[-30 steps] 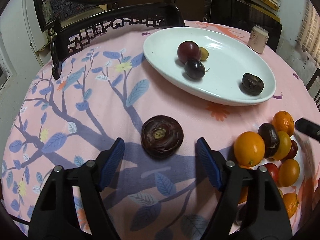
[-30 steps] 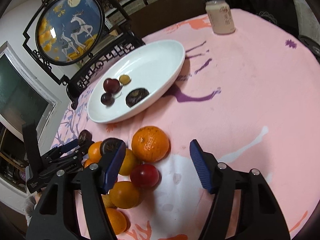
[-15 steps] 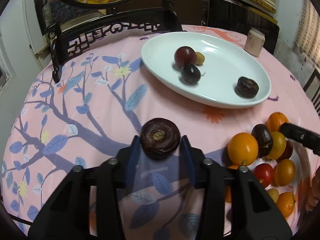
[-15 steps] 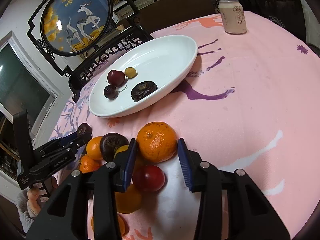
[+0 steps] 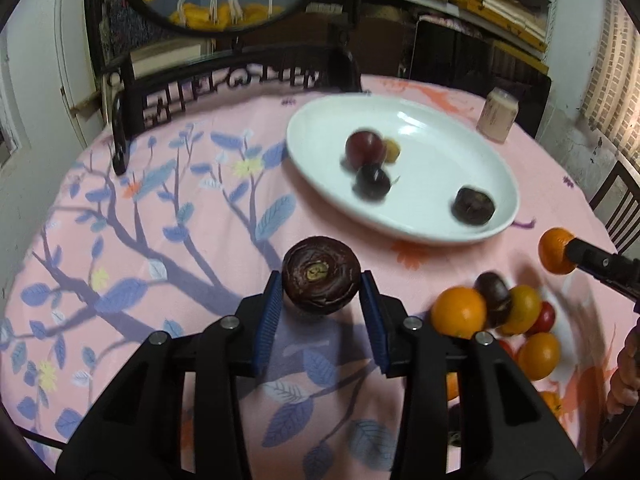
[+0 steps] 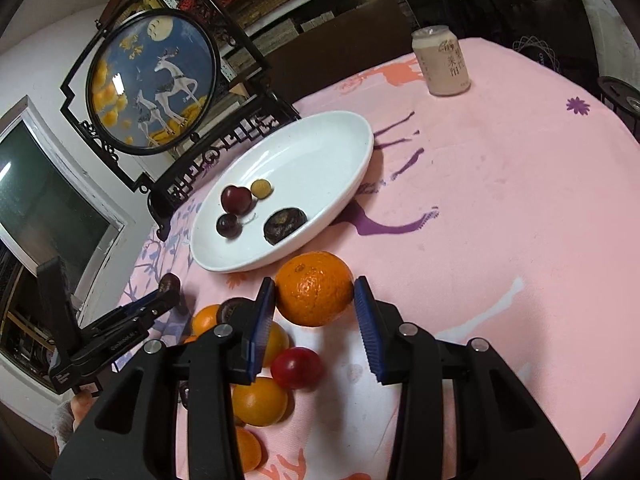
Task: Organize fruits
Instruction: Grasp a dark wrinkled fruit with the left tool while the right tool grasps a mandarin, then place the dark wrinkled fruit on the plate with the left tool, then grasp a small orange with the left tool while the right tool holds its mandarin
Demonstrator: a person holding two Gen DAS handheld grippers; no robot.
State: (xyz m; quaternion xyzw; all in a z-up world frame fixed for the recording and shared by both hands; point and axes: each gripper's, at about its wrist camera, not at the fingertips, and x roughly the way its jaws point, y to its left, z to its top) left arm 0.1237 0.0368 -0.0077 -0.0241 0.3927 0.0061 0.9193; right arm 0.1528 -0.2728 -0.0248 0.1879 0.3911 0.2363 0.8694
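Left claw (image 5: 320,296) pinching dark fruit (image 5: 320,276), stem scar facing camera

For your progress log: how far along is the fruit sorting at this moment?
Done: four fruits lie on the plate. In hand: the left gripper is shut on a dark fruit, the right gripper on an orange, both near the plate. Left: the pile of oranges and red fruit on the cloth.

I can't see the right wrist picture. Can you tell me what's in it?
The right hand-held gripper is shut on a big orange, above a pile of oranges and a red plum. Behind, a white plate holds four small fruits.
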